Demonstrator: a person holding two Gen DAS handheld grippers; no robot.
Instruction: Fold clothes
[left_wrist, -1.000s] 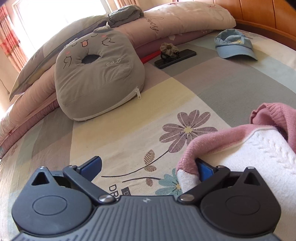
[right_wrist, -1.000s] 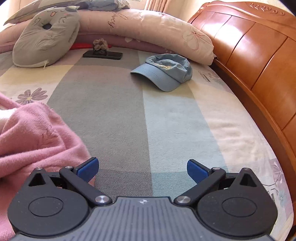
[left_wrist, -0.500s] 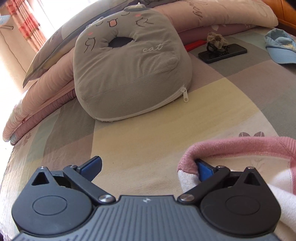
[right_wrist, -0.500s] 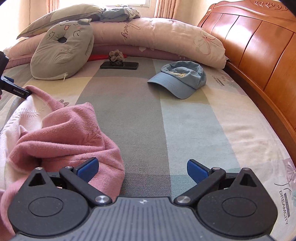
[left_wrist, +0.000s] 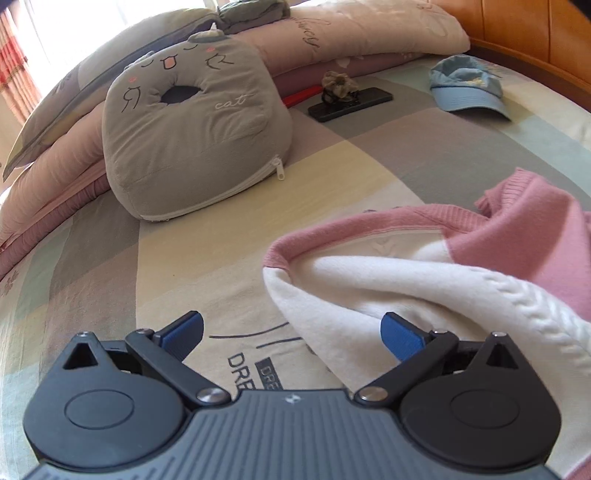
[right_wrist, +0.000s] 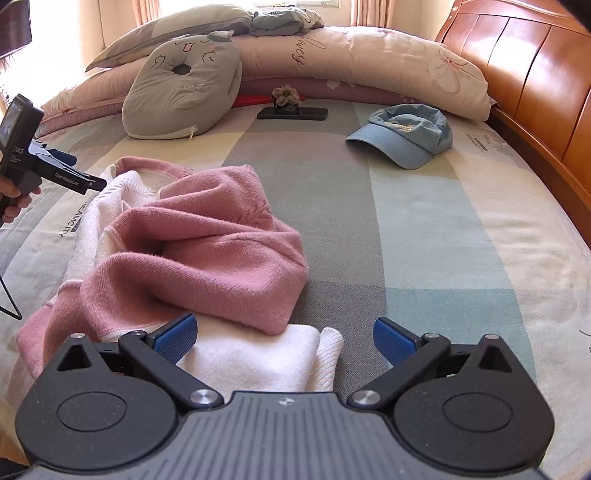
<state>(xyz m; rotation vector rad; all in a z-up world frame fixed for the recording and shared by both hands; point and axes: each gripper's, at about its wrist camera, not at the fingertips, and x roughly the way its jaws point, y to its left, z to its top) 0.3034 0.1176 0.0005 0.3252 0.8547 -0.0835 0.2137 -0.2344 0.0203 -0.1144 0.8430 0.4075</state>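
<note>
Sweater (right_wrist: 192, 251) lies bunched, pink over white, w/ both grippers spread & gripping nothing: left (left_wrist: 291, 332) by its collar, right (right_wrist: 284, 336) over its white hem. Judging by that, grab edges, not bulk; pull flat b4 creasing.

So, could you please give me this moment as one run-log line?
stage: fold not begun | pink-and-white sweater: bunched on bed | left gripper: open, at collar edge | right gripper: open, over white hem
</note>
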